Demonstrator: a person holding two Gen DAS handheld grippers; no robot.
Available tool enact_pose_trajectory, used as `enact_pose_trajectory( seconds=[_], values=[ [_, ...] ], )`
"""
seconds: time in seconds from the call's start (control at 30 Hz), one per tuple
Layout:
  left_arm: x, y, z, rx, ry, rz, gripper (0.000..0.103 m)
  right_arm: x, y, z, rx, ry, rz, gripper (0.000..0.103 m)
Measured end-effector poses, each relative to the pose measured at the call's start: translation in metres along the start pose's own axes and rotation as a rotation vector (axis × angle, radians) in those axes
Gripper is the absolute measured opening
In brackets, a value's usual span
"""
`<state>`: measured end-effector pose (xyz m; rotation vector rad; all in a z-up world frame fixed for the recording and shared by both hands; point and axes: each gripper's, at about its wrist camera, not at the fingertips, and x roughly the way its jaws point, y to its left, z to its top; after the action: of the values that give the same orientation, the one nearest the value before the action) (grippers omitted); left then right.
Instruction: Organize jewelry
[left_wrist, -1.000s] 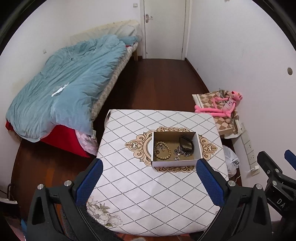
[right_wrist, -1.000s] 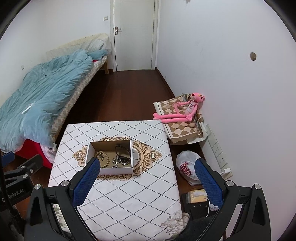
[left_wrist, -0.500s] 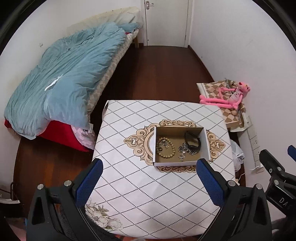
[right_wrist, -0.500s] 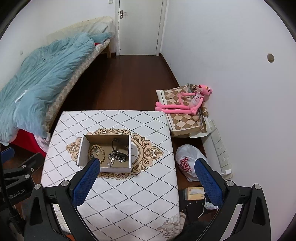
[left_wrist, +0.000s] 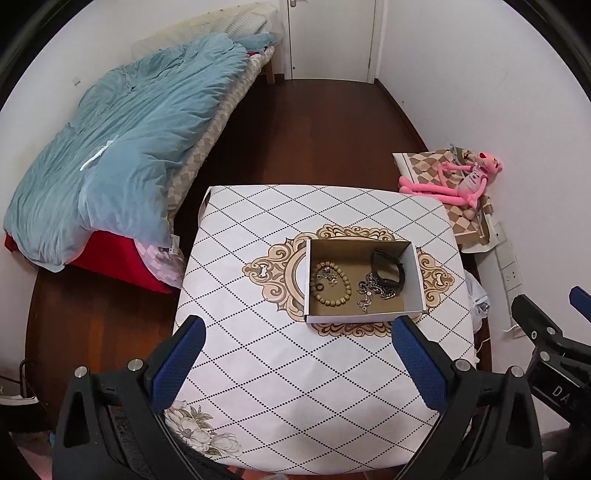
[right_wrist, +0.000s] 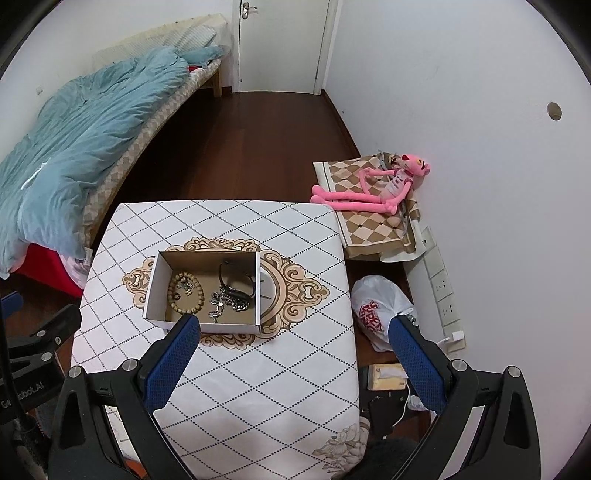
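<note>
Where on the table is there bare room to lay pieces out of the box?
Free: the tablecloth between the box and the near edge, and the strip left of the box. Crowded: inside the box, where bead bracelet, chain and black band lie.

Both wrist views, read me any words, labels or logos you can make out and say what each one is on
"DAS", cut off by the frame edge: on the right gripper's body.
"obot.AI", its start hidden: on the left gripper's body.
Red print on the white plastic bag: too distorted to read.
Tissue box on the floor: no readable text.
</note>
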<state>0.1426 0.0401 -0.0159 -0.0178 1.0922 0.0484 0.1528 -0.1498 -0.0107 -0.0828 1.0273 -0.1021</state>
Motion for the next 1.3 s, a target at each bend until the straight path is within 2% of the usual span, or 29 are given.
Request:
enact_pose_trajectory(
  seconds=[1.3],
  values=[
    [-0.0041, 0.0007, -0.0043, 0.0, -0.026, 0.0, 0.103, -0.004, 0.0032, -0.003, -0.008, 0.003, 0.007, 0.103]
  ],
)
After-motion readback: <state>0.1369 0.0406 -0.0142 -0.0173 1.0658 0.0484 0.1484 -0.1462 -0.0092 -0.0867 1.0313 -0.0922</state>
